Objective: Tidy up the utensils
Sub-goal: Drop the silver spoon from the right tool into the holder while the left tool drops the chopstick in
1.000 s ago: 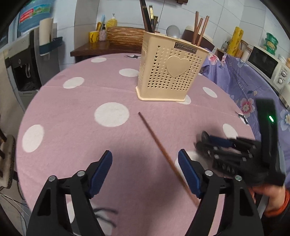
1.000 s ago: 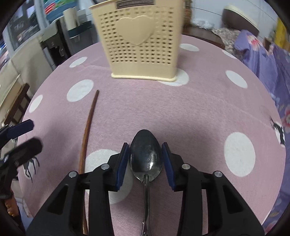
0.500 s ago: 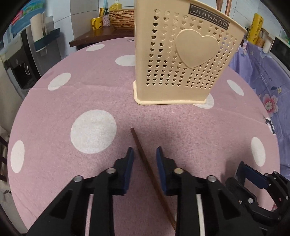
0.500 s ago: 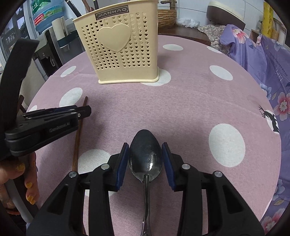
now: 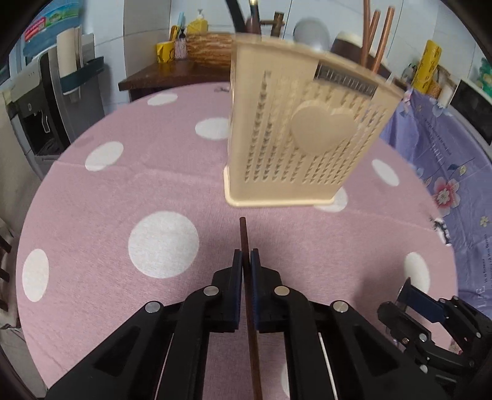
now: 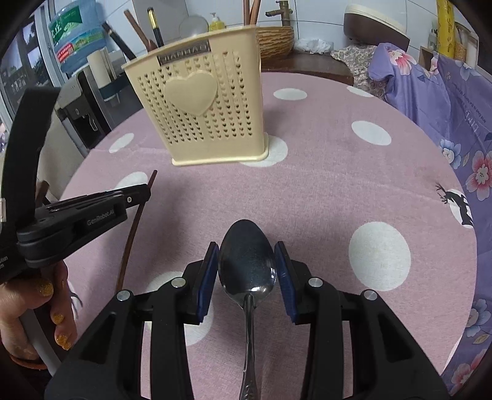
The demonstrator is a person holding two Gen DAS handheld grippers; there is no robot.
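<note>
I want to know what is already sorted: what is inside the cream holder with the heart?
Above the holder's rim stand brown chopsticks at one end, and dark handles at the other. The perforated wall covers their lower parts, so nothing else inside can be made out.

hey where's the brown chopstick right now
In the left wrist view the chopstick is pinched in the left gripper, its tip pointing at the beige utensil holder just ahead.

Light: even, soft, indoor; no source seen.
Shadows: faint ones cast on the tablecloth (image 5: 172, 190).
Blur: the utensil holder (image 5: 304, 132) is smeared in the left wrist view; sharp in the right.
Glare: highlights noted on the spoon (image 6: 247, 264) bowl.
Edges: fisheye bending, black vignette corners.
</note>
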